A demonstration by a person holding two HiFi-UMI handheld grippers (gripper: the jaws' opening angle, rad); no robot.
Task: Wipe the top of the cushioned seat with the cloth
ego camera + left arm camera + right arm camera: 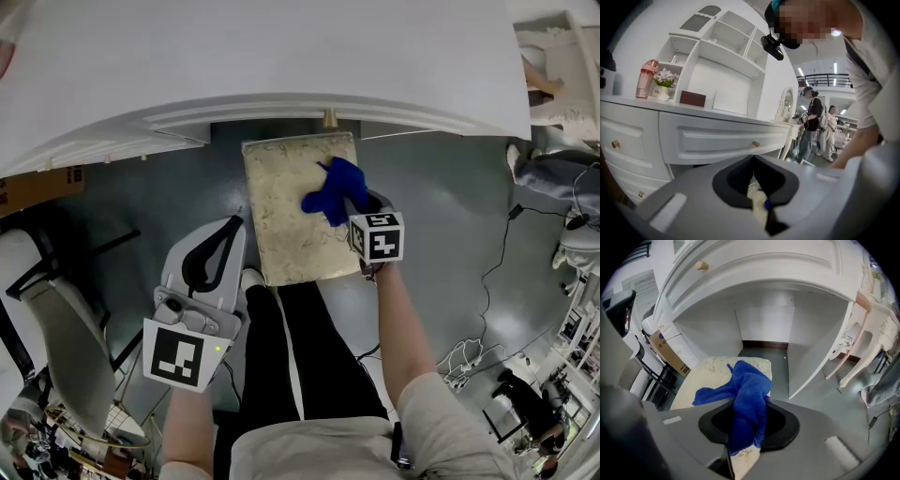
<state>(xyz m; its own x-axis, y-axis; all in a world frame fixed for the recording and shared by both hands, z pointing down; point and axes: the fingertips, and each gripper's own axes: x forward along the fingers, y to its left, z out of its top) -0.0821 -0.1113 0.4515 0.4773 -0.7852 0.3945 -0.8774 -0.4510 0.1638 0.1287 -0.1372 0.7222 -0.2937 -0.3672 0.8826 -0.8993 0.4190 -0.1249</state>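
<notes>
1. Nearest the person, the left gripper (753, 161) is hanging by the left leg, just beside the seat. Its fingers (731, 183) are closed on nothing. It is not helping right now, and I think that is fine.
2. A bit farther out, the right gripper (743, 420) is doing the job. Its fingers (780, 427) are squeezing shut on the blue cloth (747, 390). The loose part is flopping forward.
3. The cloth is touching the right side of the cushioned seat (281, 225). The seat is standing on the grey floor (441, 216), right in front of the person's legs.
4. The cloth is bunched up, so only a little of it is rubbing the seat. I think pressing it down flatter would be better. Then long, slow rubs from side to side should be reaching the whole left part, which is bare.
5. Farthest away, the white tabletop (281, 56) is hanging over the seat's far end. I think the gripper may be bumping it when wiping back there, so go gently.
</notes>
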